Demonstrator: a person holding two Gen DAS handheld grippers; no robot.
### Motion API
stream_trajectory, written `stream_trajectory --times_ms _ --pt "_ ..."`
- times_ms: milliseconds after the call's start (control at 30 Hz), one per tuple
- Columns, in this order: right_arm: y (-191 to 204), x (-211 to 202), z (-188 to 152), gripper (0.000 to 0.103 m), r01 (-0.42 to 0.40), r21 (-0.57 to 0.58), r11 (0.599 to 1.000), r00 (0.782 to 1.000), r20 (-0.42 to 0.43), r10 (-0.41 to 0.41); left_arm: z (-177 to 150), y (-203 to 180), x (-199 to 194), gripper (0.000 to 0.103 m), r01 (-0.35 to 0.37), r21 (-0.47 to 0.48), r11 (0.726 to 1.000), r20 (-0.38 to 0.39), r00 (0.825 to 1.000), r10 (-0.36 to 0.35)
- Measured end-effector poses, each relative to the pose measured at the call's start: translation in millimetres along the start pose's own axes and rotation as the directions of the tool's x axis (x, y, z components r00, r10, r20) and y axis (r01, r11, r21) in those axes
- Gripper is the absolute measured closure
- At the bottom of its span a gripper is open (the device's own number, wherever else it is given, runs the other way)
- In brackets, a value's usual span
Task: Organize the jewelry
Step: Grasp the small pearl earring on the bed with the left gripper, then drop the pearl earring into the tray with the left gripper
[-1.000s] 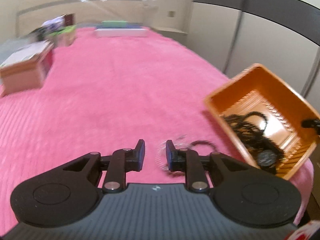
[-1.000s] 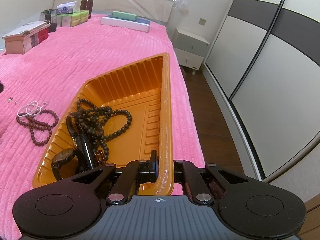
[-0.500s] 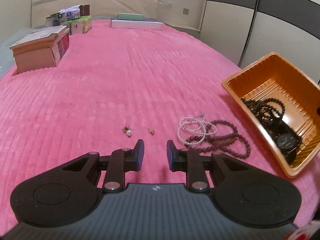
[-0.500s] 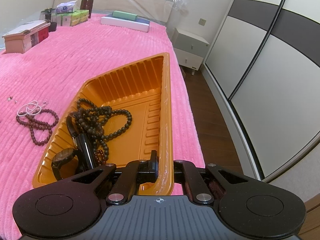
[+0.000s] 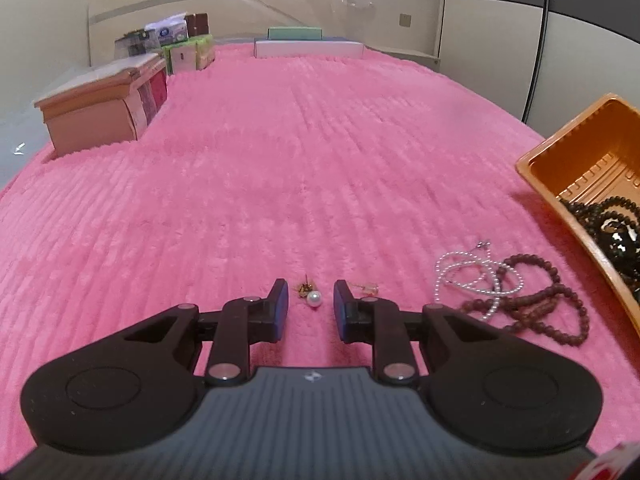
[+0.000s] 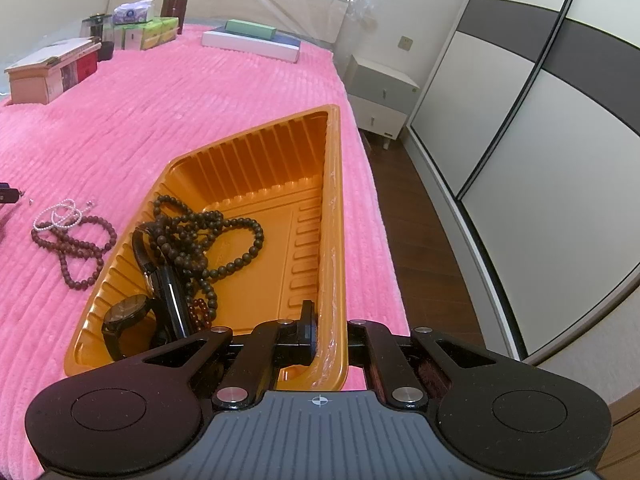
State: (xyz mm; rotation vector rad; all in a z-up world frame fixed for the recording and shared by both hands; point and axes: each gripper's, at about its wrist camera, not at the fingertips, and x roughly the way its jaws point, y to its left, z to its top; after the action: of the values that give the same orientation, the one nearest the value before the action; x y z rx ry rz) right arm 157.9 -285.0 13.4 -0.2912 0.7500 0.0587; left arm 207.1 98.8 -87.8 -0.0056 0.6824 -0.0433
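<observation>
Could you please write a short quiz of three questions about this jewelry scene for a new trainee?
1. True or false: the right gripper is shut on the orange tray rim.
2. What lies between the left gripper fingers? A) pearl earring B) watch C) white bead strand
3. Fill in: the brown bead necklace lies on the pink ____, outside the tray.

Key: 1 true; 2 A; 3 blanket.

The right tool [image 6: 326,326] pinches the near rim of the orange ribbed plastic tray [image 6: 256,152] on the pink plush bed [image 6: 160,112], the tray holding dark bead strands [image 6: 200,236] and a black wristwatch [image 6: 126,314], while reddish-brown beads [image 6: 76,244] lie beside it.
</observation>
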Motion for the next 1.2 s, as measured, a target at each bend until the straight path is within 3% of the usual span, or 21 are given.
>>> stream_trajectory --times_ms 167,333,533,767,867,967,1200 --pt "0 1 0 0.098 0.004 -0.003 1.0 1.0 -0.004 -0.004 1 1 12 0.082 0.004 0.014 1.0 -0.016 1.0 -0.004" --pt "1 1 -1 0.098 0.006 -0.003 1.0 1.0 -0.005 -0.006 2 3 12 0.096 0.001 0.027 1.0 -0.024 1.0 0.0" --pt "0 1 -1 0.098 0.004 -0.001 1.0 1.0 -0.003 -0.004 -1 2 -3 0.096 0.013 0.03 0.999 -0.013 1.0 -0.012" --pt "0 0 0 0.098 0.004 0.004 1.0 1.0 0.003 -0.004 2 -27 -37 0.096 0.108 0.05 0.993 0.022 0.994 -0.11" --pt "0 0 -1 0.098 0.003 0.007 1.0 1.0 0.005 -0.003 4 -57 -53 0.096 0.197 0.079 0.977 0.027 0.98 -0.199" --pt "-1 -1 -1 0.098 0.001 0.01 1.0 1.0 0.006 -0.001 6 -93 -64 0.096 0.298 0.119 0.947 0.018 0.953 -0.302" --pt "-1 -1 -1 0.098 -0.003 0.014 1.0 1.0 0.009 0.003 14 -168 -78 0.096 0.492 0.208 0.845 -0.015 0.866 -0.5"
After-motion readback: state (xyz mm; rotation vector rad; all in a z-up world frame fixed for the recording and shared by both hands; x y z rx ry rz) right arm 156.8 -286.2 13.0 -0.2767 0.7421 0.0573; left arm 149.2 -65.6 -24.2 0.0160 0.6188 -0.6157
